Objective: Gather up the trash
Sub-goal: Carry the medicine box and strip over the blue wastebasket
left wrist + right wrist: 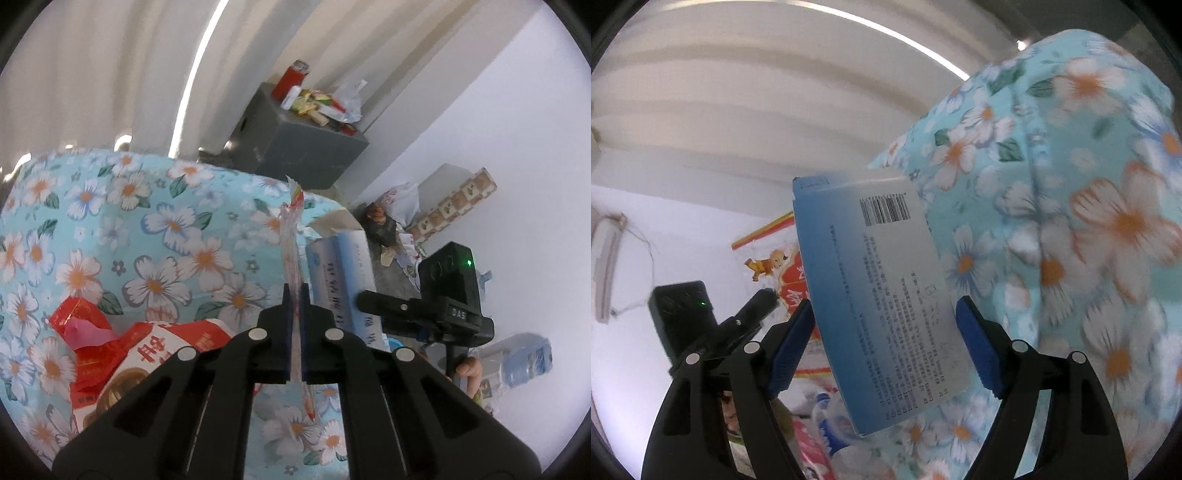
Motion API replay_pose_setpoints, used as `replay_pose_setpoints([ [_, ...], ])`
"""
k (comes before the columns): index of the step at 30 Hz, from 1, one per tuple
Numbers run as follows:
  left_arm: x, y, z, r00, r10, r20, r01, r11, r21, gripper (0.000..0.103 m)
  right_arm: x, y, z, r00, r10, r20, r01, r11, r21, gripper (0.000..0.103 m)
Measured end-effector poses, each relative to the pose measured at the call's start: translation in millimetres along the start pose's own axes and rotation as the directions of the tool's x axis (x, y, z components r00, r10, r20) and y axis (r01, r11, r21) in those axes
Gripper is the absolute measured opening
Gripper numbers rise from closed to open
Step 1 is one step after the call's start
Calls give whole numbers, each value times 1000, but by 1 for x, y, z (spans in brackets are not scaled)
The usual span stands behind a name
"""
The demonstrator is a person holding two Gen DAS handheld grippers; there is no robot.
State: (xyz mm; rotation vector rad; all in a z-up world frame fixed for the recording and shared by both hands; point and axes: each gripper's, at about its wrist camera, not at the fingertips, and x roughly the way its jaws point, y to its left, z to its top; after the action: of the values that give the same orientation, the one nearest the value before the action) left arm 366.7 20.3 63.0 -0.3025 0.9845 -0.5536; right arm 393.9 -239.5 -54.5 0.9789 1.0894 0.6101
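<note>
My left gripper (pixel 294 295) is shut on a thin clear plastic wrapper (pixel 291 236) that stands up between its blue pads. My right gripper (pixel 886 325) is shut on a blue and white cardboard box (pixel 882 295) with a barcode, held tilted. The same box (pixel 340 266) shows in the left wrist view just right of the wrapper, with the right gripper (pixel 424 306) beside it. Both are held in front of a flowered blue cloth bag (pixel 147 229), which also fills the right of the right wrist view (pixel 1071 221). Red snack packaging (pixel 122 350) lies at the bag's lower left.
A grey cabinet (pixel 295 147) with a red can and wrappers on top stands by white curtains. Clutter and a plastic water bottle (pixel 524 362) lie along the white wall. Bottles and packets (pixel 820 424) show low in the right wrist view.
</note>
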Motion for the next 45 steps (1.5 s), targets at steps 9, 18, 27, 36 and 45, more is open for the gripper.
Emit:
replay_pose_setpoints([
  [9,-37,-33,-32,996,-93,7,93,995,40,1,-57,2,-74,992,33,121,-39,998,49,76],
  [18,-66,-59,-85,994,-110,15,108,989,99,1,-93,-2,-147,974,80,211,-103,990,97,76],
  [27,-58,-90,-129,991,-134,-25,136,981,138,1,-128,-20,-205,949,77,307,-129,980,153,76],
  [36,-45,-127,-151,993,-105,-49,112,976,187,1,-167,-40,-238,919,97,383,-172,971,167,76],
  [45,-17,-191,-165,991,-105,-86,126,948,293,1,-215,-67,-260,865,93,493,-203,963,175,76],
])
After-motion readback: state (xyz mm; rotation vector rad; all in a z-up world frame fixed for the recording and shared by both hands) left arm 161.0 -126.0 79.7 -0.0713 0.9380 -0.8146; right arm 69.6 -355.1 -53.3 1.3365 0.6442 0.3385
